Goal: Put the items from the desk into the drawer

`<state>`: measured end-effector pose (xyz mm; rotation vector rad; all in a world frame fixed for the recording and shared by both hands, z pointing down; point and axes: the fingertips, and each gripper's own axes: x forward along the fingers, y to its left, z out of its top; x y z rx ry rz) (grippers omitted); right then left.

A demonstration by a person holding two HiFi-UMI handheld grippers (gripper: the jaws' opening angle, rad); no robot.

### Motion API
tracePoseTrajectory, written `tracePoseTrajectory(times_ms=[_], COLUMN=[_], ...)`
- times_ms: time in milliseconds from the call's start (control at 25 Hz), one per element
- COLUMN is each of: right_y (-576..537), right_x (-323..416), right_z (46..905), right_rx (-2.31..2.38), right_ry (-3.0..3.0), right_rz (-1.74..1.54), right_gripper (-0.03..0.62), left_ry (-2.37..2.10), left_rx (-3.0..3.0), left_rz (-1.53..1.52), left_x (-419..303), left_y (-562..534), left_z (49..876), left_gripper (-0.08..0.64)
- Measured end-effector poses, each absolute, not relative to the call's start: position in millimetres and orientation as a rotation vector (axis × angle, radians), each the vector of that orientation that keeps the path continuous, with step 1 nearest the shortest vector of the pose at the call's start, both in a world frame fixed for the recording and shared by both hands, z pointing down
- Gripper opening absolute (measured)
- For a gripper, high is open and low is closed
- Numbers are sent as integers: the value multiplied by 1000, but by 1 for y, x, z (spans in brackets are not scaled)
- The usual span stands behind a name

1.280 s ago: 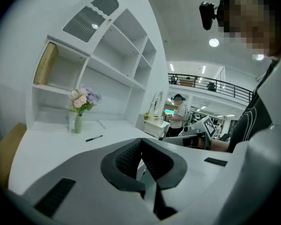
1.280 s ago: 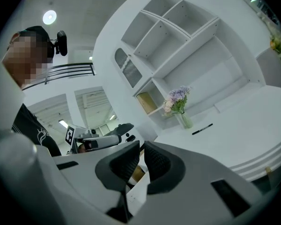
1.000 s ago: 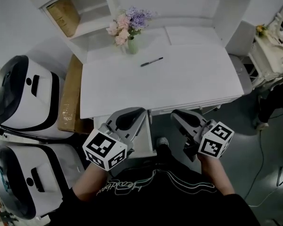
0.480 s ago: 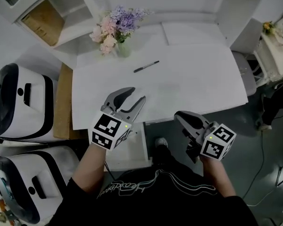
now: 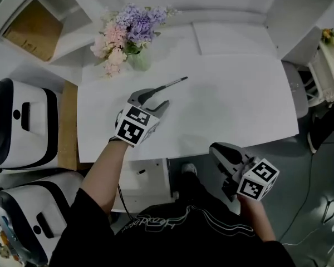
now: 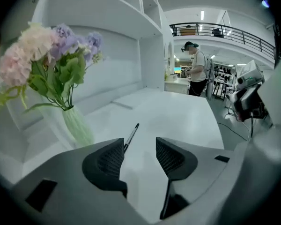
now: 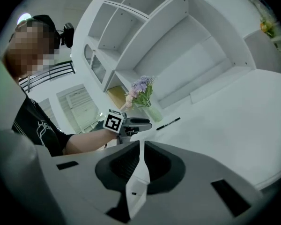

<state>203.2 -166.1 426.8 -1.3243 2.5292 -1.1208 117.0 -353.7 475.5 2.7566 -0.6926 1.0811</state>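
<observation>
While the glass vase [image 5: 138, 60] near the table's [image 5: 234, 104] back edge holds a bunch of pink and purple flowers [image 5: 125, 29], the black pen [image 5: 175, 83] lies flat on the bare white top just in front of and to the right of that vase, not yet in the drawer [image 5: 150, 177]. That white drawer juts from under the table's near edge, on the person's side of the vase; whether anything lies in it I cannot tell. Left of the vase, a shelf cubby holds a cardboard box [image 5: 28, 29]. The left tool [image 5: 166, 95] reaches over the table in front of the vase, its jaws just opened wide, nothing between the pads, the pen's near end right at its tips. The right tool [image 5: 214, 147] hangs off the table's near edge, well apart from the vase, jaws pressed together and empty. White shelving rises behind the vase, two white-and-black machines [image 5: 22, 124] stand on the grey floor to its left, and another person [image 6: 196, 74] stands far beyond it
</observation>
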Motion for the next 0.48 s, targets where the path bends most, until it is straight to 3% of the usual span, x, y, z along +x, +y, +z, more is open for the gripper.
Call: tracePoseTrajectory(times_ms=[360,480], right_y=[-157,-153], right_x=[218,222], right_z=[457,459], right_rx=[-1328,-1334], right_ry=[2450,2431], right_rz=[-1269,-1288], right_gripper=[60,60], left_ry=[-688,-653], left_rx=[2656,2604], left_rz=[1265,1292], left_x=[122,123], left_y=[-409,-412], left_z=[538,549], left_gripper=[209,165])
